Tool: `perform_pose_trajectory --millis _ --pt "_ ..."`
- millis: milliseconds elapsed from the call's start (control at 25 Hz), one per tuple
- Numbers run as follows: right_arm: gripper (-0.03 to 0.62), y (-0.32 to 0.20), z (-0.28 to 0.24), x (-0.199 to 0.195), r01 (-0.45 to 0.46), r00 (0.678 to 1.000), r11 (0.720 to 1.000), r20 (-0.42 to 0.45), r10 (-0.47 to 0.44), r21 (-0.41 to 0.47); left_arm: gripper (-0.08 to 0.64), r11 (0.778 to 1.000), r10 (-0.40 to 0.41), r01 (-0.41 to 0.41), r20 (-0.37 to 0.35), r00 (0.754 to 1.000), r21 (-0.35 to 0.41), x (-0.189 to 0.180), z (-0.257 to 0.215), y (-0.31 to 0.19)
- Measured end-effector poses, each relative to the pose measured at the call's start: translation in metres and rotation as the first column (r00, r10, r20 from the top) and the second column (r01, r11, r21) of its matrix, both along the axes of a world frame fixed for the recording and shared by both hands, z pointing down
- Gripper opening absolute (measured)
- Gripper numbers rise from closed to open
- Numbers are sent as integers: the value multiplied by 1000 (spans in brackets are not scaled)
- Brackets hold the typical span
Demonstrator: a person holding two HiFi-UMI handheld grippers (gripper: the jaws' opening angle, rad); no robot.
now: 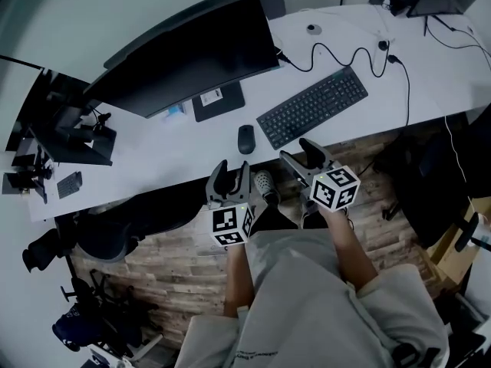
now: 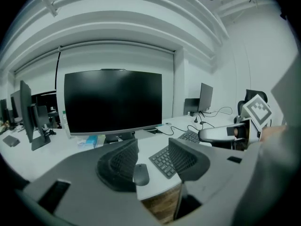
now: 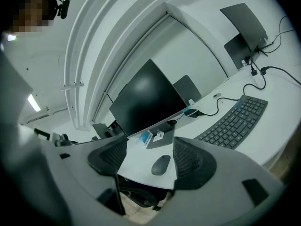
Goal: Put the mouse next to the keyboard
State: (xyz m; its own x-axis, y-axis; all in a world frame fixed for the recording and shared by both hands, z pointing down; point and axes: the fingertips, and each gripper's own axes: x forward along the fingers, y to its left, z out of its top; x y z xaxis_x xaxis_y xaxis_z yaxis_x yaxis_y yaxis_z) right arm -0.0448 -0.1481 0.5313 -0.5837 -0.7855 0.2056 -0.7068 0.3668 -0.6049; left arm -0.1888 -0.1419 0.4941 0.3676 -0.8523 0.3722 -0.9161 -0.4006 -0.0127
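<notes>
Left gripper (image 1: 230,169) and right gripper (image 1: 298,152) hang before the desk (image 1: 173,156), jaws apart (both empty), facing the mouse (image 1: 245,139).

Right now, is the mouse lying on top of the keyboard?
No, the mouse sits on the desk beside the keyboard, not touching it.

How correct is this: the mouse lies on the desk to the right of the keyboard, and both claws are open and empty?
Wrong side. The head view shows the mouse lying on the desk to the left of the keyboard; the left claw and right claw are open and empty.
</notes>
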Motion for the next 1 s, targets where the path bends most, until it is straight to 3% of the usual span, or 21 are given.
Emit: perform_pose_trajectory --millis 200,520,760,1000 --pt "307 -23 31 -32 25 991 997 -132 -35 -72 209 1000 23 -23 -35 999 0 -9 0 -41" --pt "305 -53 78 -94 27 961 981 -264 -78 -190 209 1000 21 -22 -56 998 -8 -42 4 -99" --pt "311 -67 109 -131 54 931 961 -334 -146 -270 209 998 50 -54 -91 995 -42 -57 16 -128" --pt "313 -82 134 -148 -10 926 934 -355 -126 -357 209 995 66 -73 -118 991 -61 -71 25 -148"
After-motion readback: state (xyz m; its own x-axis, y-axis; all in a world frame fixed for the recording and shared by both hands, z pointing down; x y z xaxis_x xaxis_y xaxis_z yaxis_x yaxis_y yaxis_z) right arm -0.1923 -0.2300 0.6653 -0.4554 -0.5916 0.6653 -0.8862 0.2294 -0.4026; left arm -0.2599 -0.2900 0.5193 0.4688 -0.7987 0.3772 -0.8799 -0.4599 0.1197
